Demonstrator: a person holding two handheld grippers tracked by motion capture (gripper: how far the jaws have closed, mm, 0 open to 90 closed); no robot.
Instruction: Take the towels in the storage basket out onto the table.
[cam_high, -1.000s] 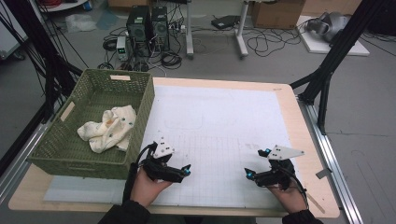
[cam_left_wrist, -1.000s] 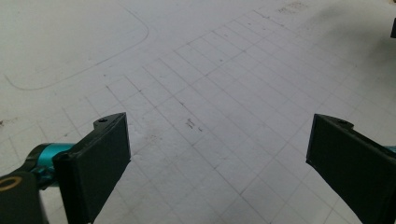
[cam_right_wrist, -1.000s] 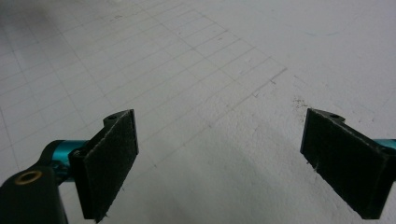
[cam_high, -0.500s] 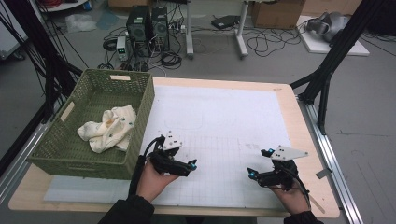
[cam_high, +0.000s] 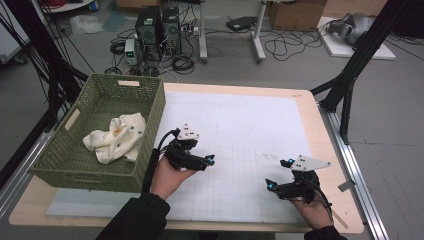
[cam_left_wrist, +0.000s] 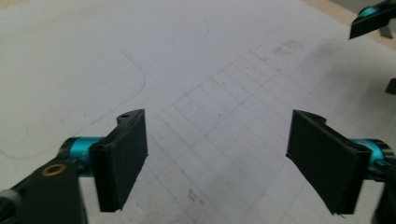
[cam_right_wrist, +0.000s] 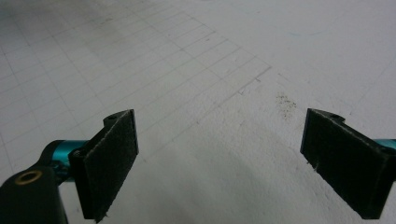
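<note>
White gridded mat (cam_high: 235, 130): left gripper (cam_high: 209, 161) and right gripper (cam_high: 270, 184) hover near each other, jaws apart, empty; cloth (cam_high: 116, 137) in basket (cam_high: 153, 120).

The high view is looking forward and down from above the person's side, taking in the whole surface (cam_high: 240, 125), with the green basket (cam_high: 150, 120) at the left of the frame and the floor beyond at the top. The left gripper view is sitting close over the white gridded mat (cam_left_wrist: 224, 93), looking along its tongs (cam_left_wrist: 217, 158); the dark shape in its upper right corner is probably the other tongs (cam_left_wrist: 371, 18). The right gripper view is hovering equally near, facing the same mat (cam_right_wrist: 210, 70).
</note>
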